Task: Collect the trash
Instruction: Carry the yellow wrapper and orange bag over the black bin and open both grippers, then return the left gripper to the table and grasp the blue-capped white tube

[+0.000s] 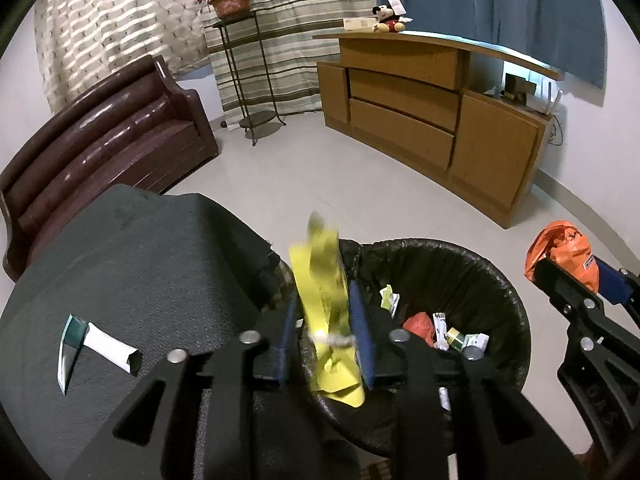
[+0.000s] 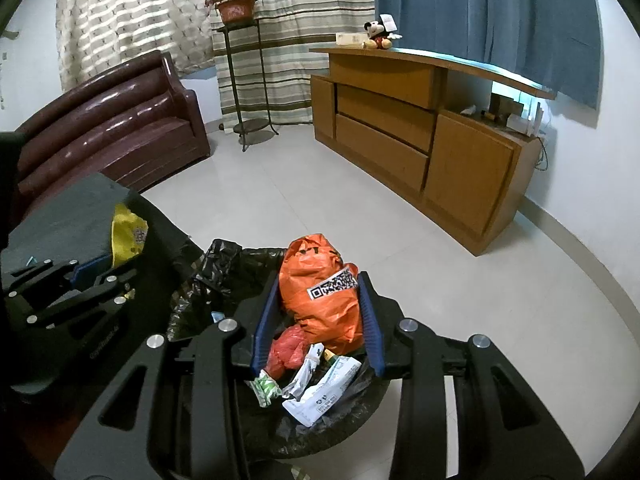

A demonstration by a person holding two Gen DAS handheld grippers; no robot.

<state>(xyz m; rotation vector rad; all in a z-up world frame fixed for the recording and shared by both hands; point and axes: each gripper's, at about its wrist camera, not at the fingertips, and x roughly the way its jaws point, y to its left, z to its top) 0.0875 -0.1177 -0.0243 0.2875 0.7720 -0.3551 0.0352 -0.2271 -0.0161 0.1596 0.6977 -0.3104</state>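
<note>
Beside the dark-clothed table (image 1: 132,264) the lined bin (image 1: 500,280) waits: the left gripper (image 1: 326,344) seems loosened around a blurred yellow wrapper (image 1: 324,276) over its rim, the right gripper (image 2: 320,320) clamps an orange bag (image 2: 320,288) above it, so both need releasing.

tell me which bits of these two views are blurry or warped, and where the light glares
Left wrist view: the yellow wrapper between the left gripper pads is motion-smeared, while the bin is sharp; the cabinet top bows from fisheye. Right wrist view: the orange bag in the right gripper is crisp; glare streaks the sofa.
</note>
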